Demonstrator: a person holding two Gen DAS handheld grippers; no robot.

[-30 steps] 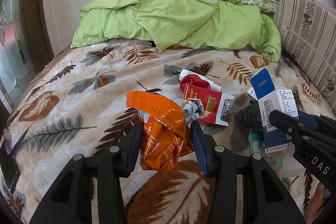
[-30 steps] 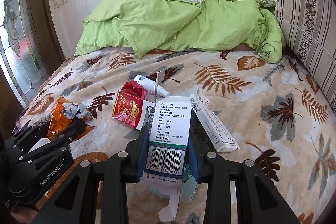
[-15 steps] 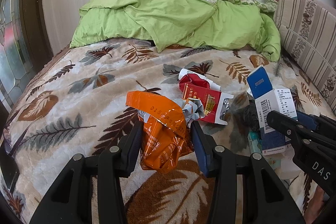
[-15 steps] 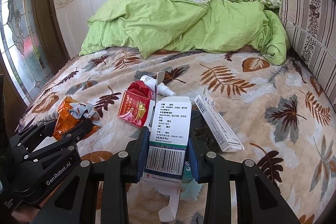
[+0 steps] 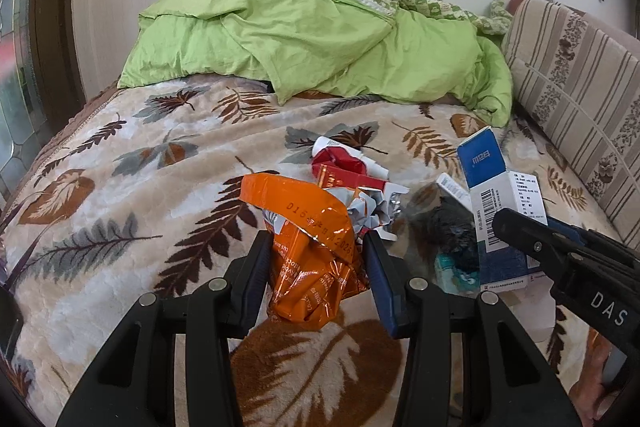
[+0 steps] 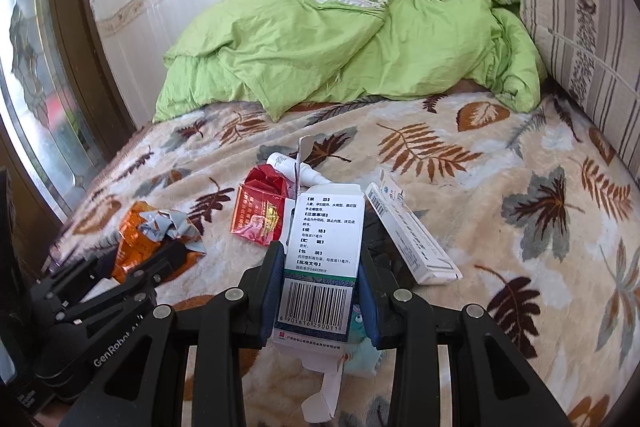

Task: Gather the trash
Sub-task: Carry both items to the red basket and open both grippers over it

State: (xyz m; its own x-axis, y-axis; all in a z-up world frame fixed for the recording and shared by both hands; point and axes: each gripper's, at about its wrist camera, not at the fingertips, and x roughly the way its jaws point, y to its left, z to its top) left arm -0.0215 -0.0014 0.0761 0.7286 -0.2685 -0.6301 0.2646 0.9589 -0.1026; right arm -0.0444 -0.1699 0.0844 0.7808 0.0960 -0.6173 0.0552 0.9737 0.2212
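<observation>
My left gripper (image 5: 314, 251) is shut on a crumpled orange foil wrapper (image 5: 308, 239) with grey foil in it, held just above the leaf-patterned blanket (image 5: 120, 187). My right gripper (image 6: 320, 267) is shut on a white and blue medicine box (image 6: 324, 247) with a barcode; it also shows in the left wrist view (image 5: 500, 203). On the blanket lie a red cigarette pack (image 6: 258, 215), a white tube (image 6: 288, 167), a long white carton (image 6: 412, 231) and a teal scrap (image 5: 456, 271).
A green duvet (image 6: 340, 43) is heaped at the bed's far end against the wall. A striped cushion (image 6: 584, 19) stands along the right side. A glass door with a dark frame (image 6: 52, 87) is at the left.
Both grippers have drawn back and lifted slightly with their loads. The medicine box has shifted left and upward in the left wrist view.
</observation>
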